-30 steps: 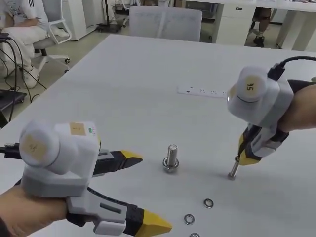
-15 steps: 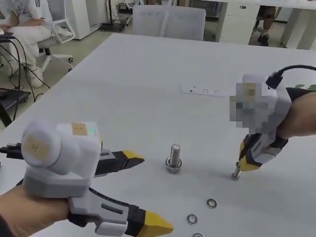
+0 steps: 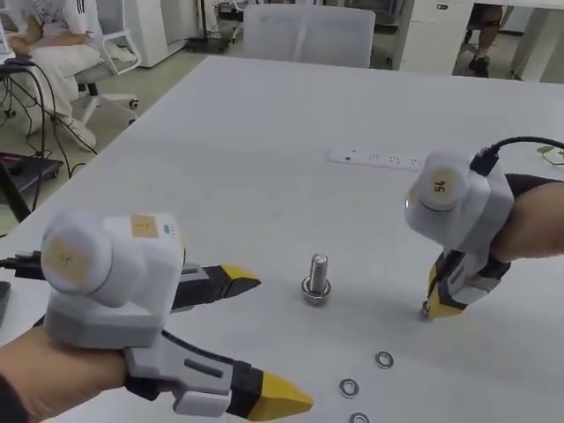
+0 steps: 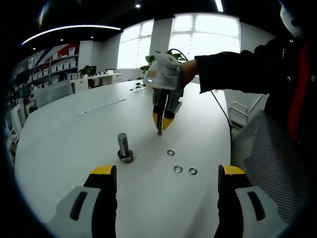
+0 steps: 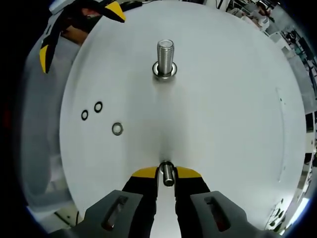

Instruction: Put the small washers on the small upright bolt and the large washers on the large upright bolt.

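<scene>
1. Find the right gripper (image 3: 443, 302) clamped on the small bolt (image 5: 168, 174), pinching its shank near the top; seems to hold it upright with its foot on the table (image 3: 264, 132)
2. Find the left gripper (image 3: 264, 344) held above the table's near edge, jaws spread wide with nothing between them
3. See the large bolt (image 3: 317, 278) standing upright and free, to the left of the small one and well apart from it; cannot tell the wider ring at its foot as its own head or as a washer already on
4. Count three loose washers (image 3: 349, 388) lying flat near each other, nearer the person than both bolts; too small to sort into small and large
5. Judge the task early, or at best part done: at least these three left to lift and thread, none visibly on the small bolt, and no room over its top without first letting go
</scene>
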`<state>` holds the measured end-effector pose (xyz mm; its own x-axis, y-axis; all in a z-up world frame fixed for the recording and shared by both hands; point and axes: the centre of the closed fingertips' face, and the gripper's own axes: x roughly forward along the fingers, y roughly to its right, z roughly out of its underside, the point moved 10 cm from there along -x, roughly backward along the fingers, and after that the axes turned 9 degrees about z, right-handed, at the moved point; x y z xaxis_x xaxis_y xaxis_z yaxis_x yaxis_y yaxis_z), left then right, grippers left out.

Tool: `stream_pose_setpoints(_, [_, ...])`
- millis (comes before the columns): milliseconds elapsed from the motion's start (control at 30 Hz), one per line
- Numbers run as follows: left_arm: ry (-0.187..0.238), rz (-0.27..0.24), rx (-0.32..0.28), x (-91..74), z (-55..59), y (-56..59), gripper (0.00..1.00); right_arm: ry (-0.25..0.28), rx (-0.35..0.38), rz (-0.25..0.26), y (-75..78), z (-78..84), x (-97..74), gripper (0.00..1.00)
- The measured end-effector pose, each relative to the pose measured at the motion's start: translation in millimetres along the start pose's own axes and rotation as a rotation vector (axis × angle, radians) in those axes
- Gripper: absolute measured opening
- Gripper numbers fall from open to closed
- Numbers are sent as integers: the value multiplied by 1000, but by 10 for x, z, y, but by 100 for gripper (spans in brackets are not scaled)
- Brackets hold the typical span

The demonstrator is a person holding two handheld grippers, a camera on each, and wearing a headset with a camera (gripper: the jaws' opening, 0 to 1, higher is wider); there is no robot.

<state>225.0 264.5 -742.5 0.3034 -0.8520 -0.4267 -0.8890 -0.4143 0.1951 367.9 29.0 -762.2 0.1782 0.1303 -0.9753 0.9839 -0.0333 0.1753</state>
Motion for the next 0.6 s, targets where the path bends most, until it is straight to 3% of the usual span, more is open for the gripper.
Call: stream_pose_setpoints(600, [-2,-6,-4,-4,-3,9,84,-2,-13,-5,-6,-3,63,13])
